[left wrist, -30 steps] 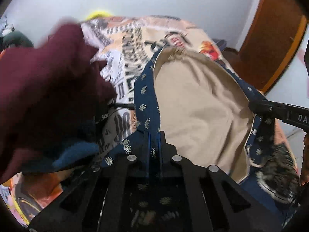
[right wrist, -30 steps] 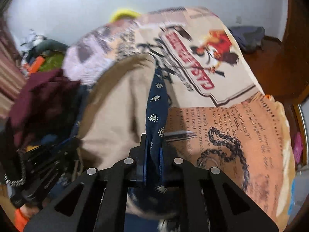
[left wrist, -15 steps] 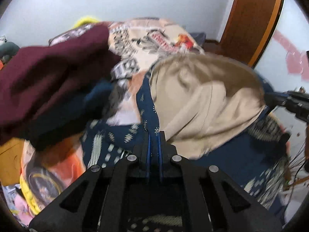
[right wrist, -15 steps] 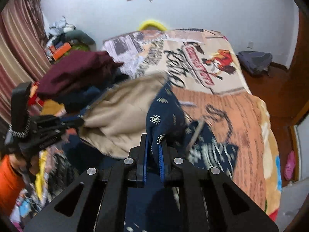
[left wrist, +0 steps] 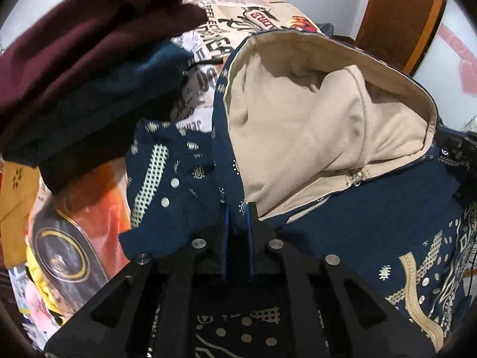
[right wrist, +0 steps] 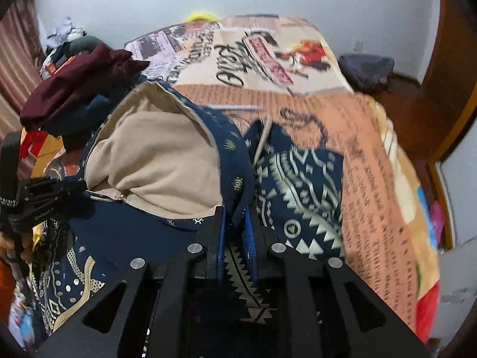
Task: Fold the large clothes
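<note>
A navy patterned hoodie (left wrist: pixel 372 208) with a beige-lined hood (left wrist: pixel 298 113) lies on the printed bedspread. The hood rests open over the body. My left gripper (left wrist: pixel 238 217) pinches the hood's navy edge between its blue pads, and its jaws are opening. In the right wrist view the hoodie (right wrist: pixel 298 179) spreads across the bed, its beige lining (right wrist: pixel 155 155) to the left. My right gripper (right wrist: pixel 235 223) holds the other side of the hood's edge, jaws also opening with cloth between them. The left gripper (right wrist: pixel 53 191) shows at the left edge there, held by a hand.
A pile of maroon and dark blue clothes (left wrist: pixel 74 44) sits to the left of the hoodie, also as the maroon pile (right wrist: pixel 77 86). The bedspread (right wrist: pixel 372 164) stretches right and back. A wooden door (left wrist: pixel 399 15), a dark bag (right wrist: pixel 366 68) on the floor and a curtain (right wrist: pixel 15 59) border the bed.
Both grippers have come down and toward me with the hood. The hoodie has settled onto the bed, its patterned body now spread in front. The gaps between the pads look slightly wider.
</note>
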